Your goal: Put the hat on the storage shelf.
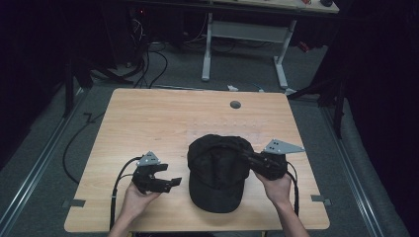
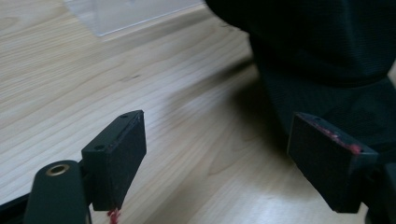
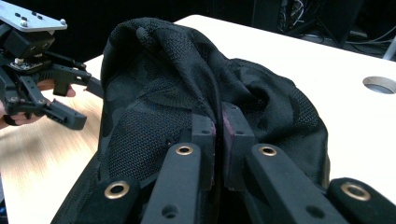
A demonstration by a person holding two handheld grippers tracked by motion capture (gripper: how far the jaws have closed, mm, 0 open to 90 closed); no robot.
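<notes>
— Where's the cap sitting for you?

— I've got the black cap [image 1: 218,170] on the wooden table [image 1: 148,118], between my two tongs. My right gripper [image 3: 218,122] is pressed together on a fold of the mesh fabric on the cap's right side; in the right gripper view the two jaws meet with the cloth pinched between them and the crown bunched up just beyond.

— And your left?

— The left gripper [image 2: 217,158] is spread wide with nothing between the jaws, just bare wood. The cap lies just past its right-hand jaw, apart from it as far as I can tell, though that corner is dark and I can't be sure. From above, that gripper [image 1: 159,178] is held in my left hand [image 1: 137,197] just beside the cap's left edge, pointing toward it.

— Anything else near you?

— A round hole [image 1: 235,104] in the table, well beyond the right gripper.
</notes>
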